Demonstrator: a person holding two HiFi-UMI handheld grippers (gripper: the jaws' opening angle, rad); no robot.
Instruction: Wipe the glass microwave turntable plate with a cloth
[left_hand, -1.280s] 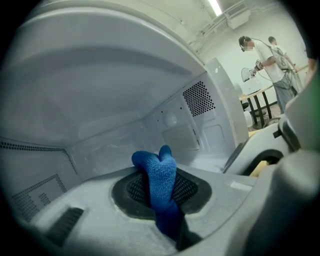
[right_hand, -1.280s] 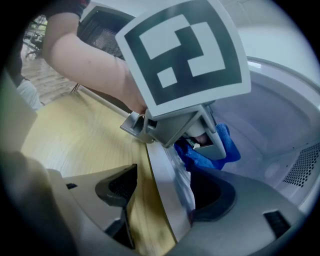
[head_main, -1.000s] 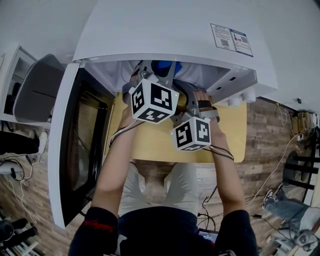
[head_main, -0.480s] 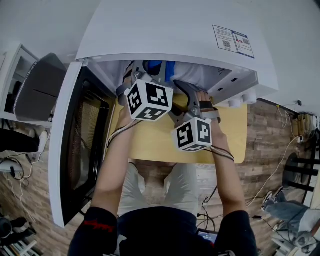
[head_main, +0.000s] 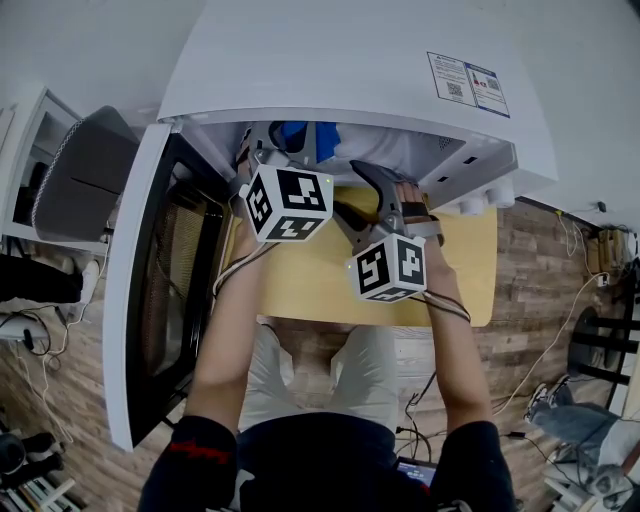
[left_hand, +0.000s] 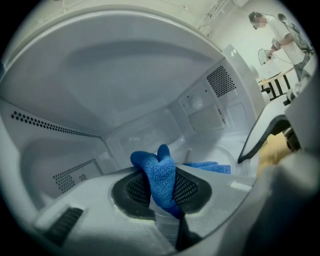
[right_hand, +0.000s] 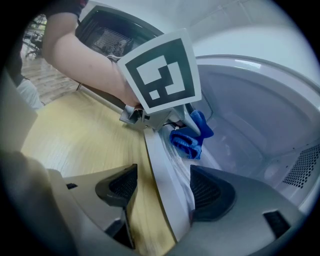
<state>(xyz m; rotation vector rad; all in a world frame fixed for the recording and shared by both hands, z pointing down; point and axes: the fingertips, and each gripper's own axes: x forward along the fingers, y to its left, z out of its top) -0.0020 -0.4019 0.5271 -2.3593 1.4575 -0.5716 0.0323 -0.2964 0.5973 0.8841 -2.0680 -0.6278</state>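
Note:
The blue cloth (left_hand: 160, 175) is pinched in my left gripper (left_hand: 161, 189), which is shut on it inside the white microwave cavity (left_hand: 125, 85). A loose end of the cloth trails onto the glass turntable plate (left_hand: 227, 152) on the cavity floor. From the right gripper view the left gripper (right_hand: 172, 122) presses the cloth (right_hand: 189, 139) onto the clear ridged plate (right_hand: 181, 167). My right gripper (right_hand: 162, 192) is open, its jaws standing either side of the microwave's white front sill (right_hand: 159, 175). In the head view both grippers reach into the cavity: left gripper (head_main: 272, 155), right gripper (head_main: 368, 180).
The microwave door (head_main: 150, 290) hangs open on the left. The microwave stands on a light wooden table (head_main: 300, 285). A grey chair (head_main: 75, 185) is beyond the door. A person (left_hand: 275, 30) stands far off in the room.
My left gripper has slid leftward inside the cavity, taking the cloth with it. The right gripper has stayed almost in place.

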